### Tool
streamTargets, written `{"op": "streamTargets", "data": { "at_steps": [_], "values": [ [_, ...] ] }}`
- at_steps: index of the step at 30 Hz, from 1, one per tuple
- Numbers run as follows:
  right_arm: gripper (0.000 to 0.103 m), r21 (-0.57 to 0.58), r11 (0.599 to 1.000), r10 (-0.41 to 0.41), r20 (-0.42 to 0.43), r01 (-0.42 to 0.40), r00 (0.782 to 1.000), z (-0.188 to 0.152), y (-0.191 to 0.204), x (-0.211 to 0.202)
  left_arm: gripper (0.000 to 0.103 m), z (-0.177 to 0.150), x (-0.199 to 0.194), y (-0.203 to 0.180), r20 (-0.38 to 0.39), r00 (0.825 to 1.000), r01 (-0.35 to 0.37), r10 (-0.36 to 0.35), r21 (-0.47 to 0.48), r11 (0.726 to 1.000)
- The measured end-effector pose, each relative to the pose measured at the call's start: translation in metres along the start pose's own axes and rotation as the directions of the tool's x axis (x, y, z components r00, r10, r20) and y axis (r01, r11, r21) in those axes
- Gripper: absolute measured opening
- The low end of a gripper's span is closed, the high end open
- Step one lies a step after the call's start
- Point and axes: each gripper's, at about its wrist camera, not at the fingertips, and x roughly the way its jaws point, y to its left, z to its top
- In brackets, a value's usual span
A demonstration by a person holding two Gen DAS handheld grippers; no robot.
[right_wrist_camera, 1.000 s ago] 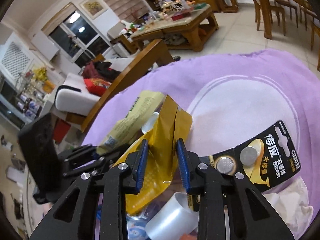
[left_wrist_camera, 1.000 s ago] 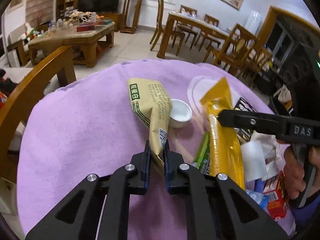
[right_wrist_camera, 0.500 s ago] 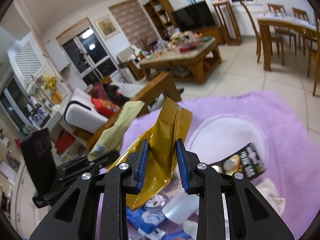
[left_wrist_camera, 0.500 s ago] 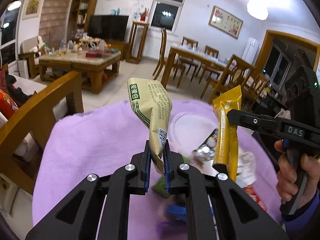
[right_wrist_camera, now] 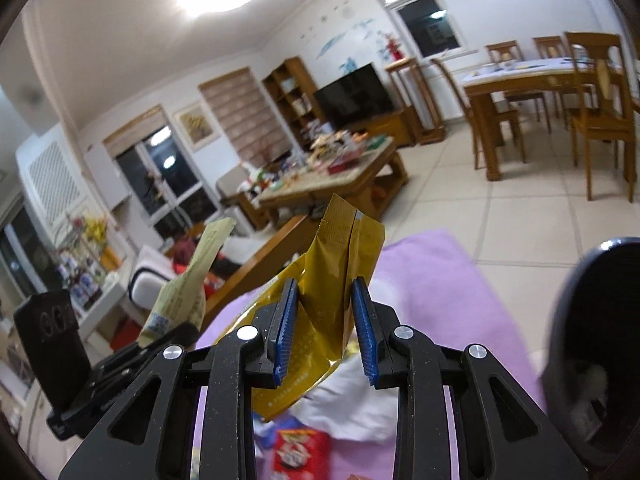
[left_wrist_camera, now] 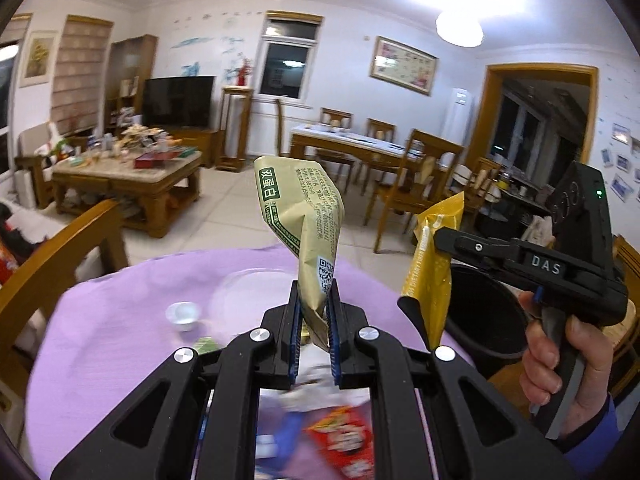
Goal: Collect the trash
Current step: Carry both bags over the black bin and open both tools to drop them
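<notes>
Nearest to us, the left gripper point(left_wrist_camera: 313, 330) is clamped on the lower corner of a beige-green wrapper point(left_wrist_camera: 304, 216), and the right gripper point(right_wrist_camera: 325, 330) is pinching a yellow wrapper point(right_wrist_camera: 332, 280) at its crumpled middle. A second ago both wrappers were down among the litter; both now hang clear above the purple surface point(left_wrist_camera: 120, 320), and the cameras have tilted up toward the room. We judge that pick-up is complete for these two pieces and that transfer to the bin is the step in hand.

The beige-green wrapper stands upright, creased, with a printed code square near the grip. The yellow wrapper is glossy, folded, its torn top edge uppermost.

Below the grippers, at the near edge of the surface, a red packet point(left_wrist_camera: 344, 440) and white paper point(right_wrist_camera: 352, 396) remain uncollected, blurred. Further in, a small white cup point(left_wrist_camera: 183, 315) sits left of centre.

Off the right edge of the surface, a dark bin point(left_wrist_camera: 484, 312) stands with its mouth open, just beside the right gripper.
</notes>
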Motion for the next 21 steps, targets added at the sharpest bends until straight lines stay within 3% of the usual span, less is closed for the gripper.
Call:
{"op": "streamTargets", "data": {
  "at_steps": [10,21],
  "values": [
    [0.029,0.129,0.986,-0.119,0.097,0.106,0.988,0.004,-0.126,-0.102,0.013,-0.007,0.057,-0.090,-0.059,0.990,0.130,-0.126,0.072,0.989],
    [0.029,0.247,0.939,-0.275,0.118,0.240,0.954,-0.015,-0.245,-0.167,0.013,-0.026,0.125,-0.168,-0.180,0.955,0.258,-0.236,0.112,0.960]
  ]
}}
